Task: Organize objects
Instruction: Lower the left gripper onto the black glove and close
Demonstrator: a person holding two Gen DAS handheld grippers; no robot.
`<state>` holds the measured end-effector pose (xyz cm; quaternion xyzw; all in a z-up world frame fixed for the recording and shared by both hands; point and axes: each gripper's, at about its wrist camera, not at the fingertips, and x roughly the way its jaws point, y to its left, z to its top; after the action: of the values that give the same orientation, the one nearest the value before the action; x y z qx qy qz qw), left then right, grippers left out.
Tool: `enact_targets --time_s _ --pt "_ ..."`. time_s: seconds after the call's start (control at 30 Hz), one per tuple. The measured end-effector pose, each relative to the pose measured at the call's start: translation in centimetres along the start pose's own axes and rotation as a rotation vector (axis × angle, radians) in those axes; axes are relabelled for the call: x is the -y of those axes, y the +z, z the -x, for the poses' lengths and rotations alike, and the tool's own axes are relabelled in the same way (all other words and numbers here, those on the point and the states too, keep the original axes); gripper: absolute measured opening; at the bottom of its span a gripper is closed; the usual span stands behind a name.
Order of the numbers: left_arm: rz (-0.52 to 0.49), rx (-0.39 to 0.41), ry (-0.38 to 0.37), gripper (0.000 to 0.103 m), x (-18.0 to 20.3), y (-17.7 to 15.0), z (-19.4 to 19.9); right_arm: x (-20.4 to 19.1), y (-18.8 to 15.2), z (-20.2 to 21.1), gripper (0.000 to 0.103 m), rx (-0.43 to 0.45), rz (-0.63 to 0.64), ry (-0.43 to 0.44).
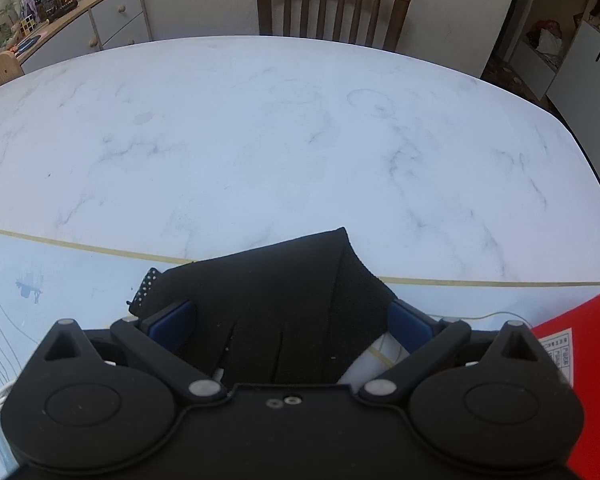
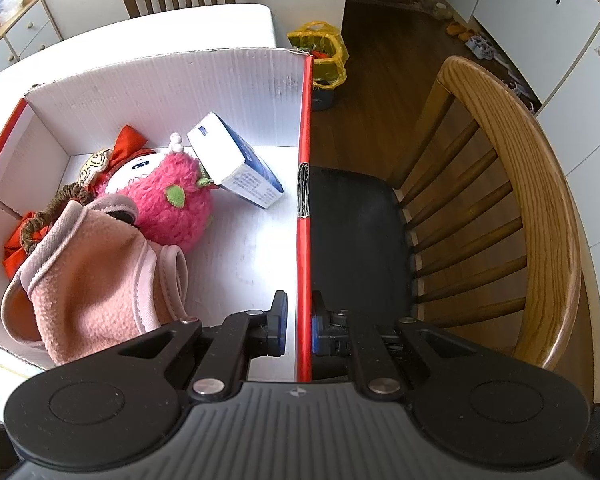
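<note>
A black glove (image 1: pixel 284 312) is pinched between the left tongs (image 1: pixel 290 320) and held just above the marble counter (image 1: pixel 260 140), apparently so that it can be carried to the red box (image 2: pixel 304 184) close by on the right. The box's side wall is clamped by the right tongs (image 2: pixel 299 328), presumably to keep it steady. A pink plush toy (image 2: pixel 168 204), a pink fleece garment (image 2: pixel 96 280) and a blue-and-white carton (image 2: pixel 236 160) are already inside.

A marble-patterned table (image 1: pixel 284 140) stood before a slatted wooden chair (image 1: pixel 334 4), with a cluttered sideboard (image 1: pixel 100 20) at the far left. Beside the table, another wooden chair (image 2: pixel 512 200) with a dark seat faced a yellow bag (image 2: pixel 324 56) on the floor.
</note>
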<state>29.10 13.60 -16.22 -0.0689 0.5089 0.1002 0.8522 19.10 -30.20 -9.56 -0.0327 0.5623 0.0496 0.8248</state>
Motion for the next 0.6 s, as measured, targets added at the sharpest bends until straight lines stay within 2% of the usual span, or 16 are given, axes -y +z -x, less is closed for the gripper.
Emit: enact_targets --time_s 0.2,0.37,0.43,0.47,0.57,0.6 --pt "-0.011 0.02 0.006 0.091 0.2 -0.2 0.2 0.0 0.0 0.0 0.011 0.0 0.002 0.001" --pt "-0.003 0.022 0.025 0.072 0.2 0.0 0.7 0.0 0.0 0.0 0.011 0.001 0.002 0.002" --pt "-0.013 0.03 0.024 0.056 0.2 0.0 0.9 0.0 0.0 0.0 0.011 0.002 0.001 0.004" --pt "-0.018 0.033 0.023 0.052 0.2 0.0 1.1 0.0 0.0 0.0 0.011 0.003 0.001 0.005" --pt "-0.04 0.037 0.03 0.032 0.4 -0.2 1.4 0.0 -0.1 0.0 0.011 0.005 0.002 0.009" --pt "-0.045 0.038 0.033 0.021 0.5 -0.2 1.5 0.0 -0.1 0.0 0.011 0.005 0.002 0.009"
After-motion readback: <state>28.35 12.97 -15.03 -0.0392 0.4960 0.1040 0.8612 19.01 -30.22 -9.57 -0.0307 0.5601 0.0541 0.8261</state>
